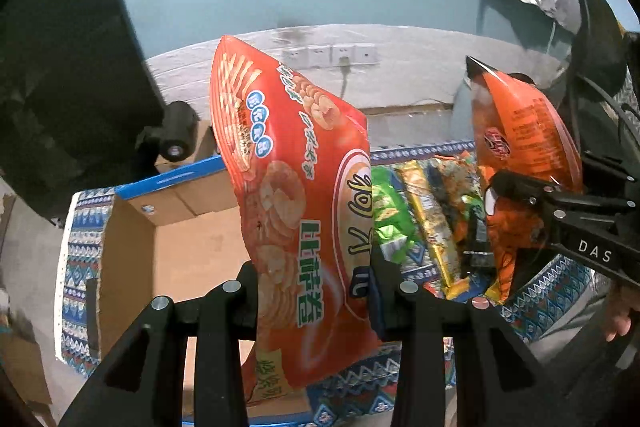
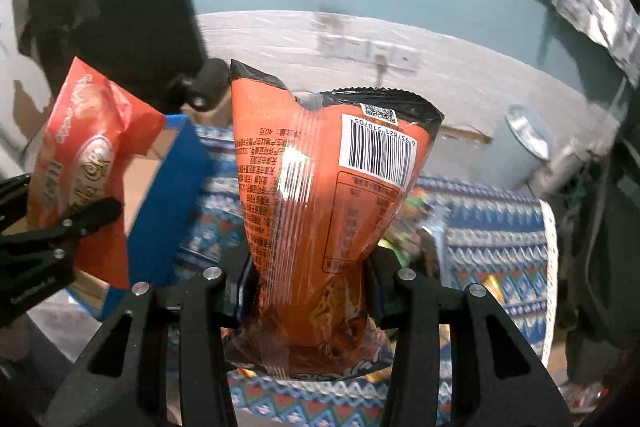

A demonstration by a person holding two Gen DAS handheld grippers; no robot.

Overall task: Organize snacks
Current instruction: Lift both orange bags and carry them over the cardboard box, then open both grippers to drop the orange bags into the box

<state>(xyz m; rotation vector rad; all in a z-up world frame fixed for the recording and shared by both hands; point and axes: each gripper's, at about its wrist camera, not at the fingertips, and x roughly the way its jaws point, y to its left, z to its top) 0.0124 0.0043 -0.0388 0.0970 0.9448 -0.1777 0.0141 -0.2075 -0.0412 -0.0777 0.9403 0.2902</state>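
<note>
Nearest the lens in the left wrist view, the left gripper point(image 1: 316, 291) is seen with its fingers clamped on the lower part of a red snack bag point(image 1: 296, 187), which is held up above the open cardboard box point(image 1: 168, 239) and the patterned cloth point(image 1: 80, 227) covering the surface. In the right wrist view, the right gripper point(image 2: 308, 291) is likewise closed on the pinched waist of an orange snack bag point(image 2: 320, 195), carried clear of the cloth. Both bags are judged light and air-puffed, with glossy film that may slide (the creasing at the orange bag's waist suggests how readily it yields), and the contents are probably brittle, so hard squeezing is best avoided. A hold near a sealed end or across a flattened part is thought safest. More loose snack packets point(image 1: 424, 215) are left lying on the cloth beside the box.
</note>
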